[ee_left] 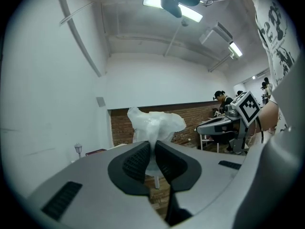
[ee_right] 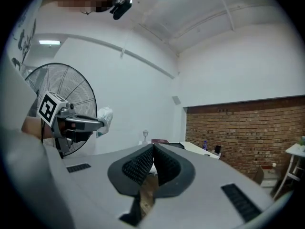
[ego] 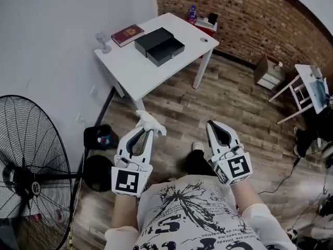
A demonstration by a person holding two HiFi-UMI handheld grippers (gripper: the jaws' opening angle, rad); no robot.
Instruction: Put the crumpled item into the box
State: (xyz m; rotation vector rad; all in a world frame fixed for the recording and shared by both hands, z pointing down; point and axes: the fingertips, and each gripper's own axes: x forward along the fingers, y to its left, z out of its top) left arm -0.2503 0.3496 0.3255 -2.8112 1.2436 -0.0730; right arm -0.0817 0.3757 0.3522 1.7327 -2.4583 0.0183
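A crumpled white paper (ego: 150,123) sticks out from the tip of my left gripper (ego: 146,130), whose jaws are shut on it. In the left gripper view the same crumpled paper (ee_left: 153,126) bulges above the black pads (ee_left: 137,162). My right gripper (ego: 212,125) is held level beside it, jaws shut with nothing between them; its pads (ee_right: 143,164) meet in the right gripper view. The black box (ego: 159,46) lies open on the white table (ego: 136,73) well ahead of both grippers, its lid beside it.
A red book (ego: 127,34) and a small lamp (ego: 103,40) sit on the table's far side. A large standing fan (ego: 31,160) is at my left, a black bin (ego: 99,136) near the table leg, a white chair (ego: 304,90) at right. Brick wall behind.
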